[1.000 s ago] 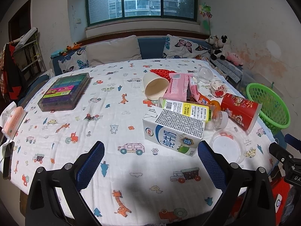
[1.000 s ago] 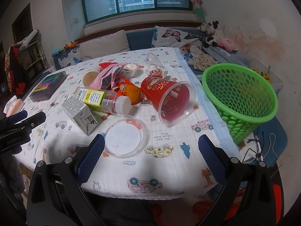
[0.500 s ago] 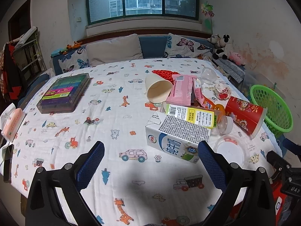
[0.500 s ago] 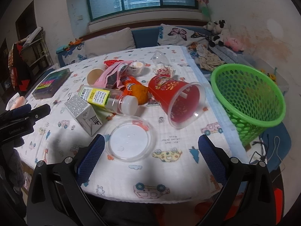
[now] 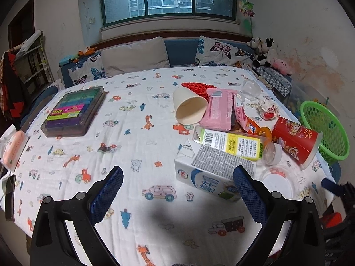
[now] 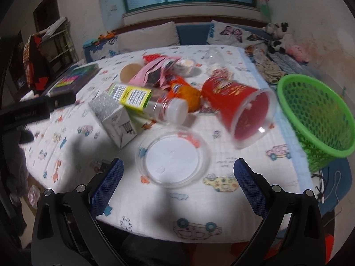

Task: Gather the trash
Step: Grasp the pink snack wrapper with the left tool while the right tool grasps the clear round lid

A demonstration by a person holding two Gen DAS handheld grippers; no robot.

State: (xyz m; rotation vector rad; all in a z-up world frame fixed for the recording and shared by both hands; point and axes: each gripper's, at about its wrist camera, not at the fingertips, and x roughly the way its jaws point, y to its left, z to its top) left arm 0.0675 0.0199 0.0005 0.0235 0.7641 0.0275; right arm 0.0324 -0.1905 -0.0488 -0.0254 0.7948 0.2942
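Trash lies in a heap on the patterned table. A milk carton [image 5: 210, 173] [image 6: 113, 117] lies nearest my left gripper [image 5: 177, 190], which is open and empty just short of it. A clear bottle with a yellow label [image 5: 235, 144] [image 6: 144, 99] rests against the carton. A red cup [image 5: 295, 141] [image 6: 239, 106] lies on its side. A clear round lid [image 6: 174, 159] [image 5: 277, 184] lies flat just beyond my open right gripper [image 6: 177, 184]. A paper cup [image 5: 188, 108], pink wrappers [image 5: 219, 110] and an orange snack pack [image 6: 177, 88] sit behind. The green basket [image 6: 315, 115] [image 5: 324, 124] stands off the table's right edge.
A clear case of coloured markers [image 5: 73, 113] lies on the table's left half. A pink tissue pack [image 5: 13, 148] sits at the left edge. A sofa with pillows [image 5: 135, 55] and plush toys [image 5: 266, 53] runs behind the table.
My right gripper has moved forward and down toward the clear lid, which now looks larger. My left gripper has drifted slightly left and back; the carton sits further right in its view.
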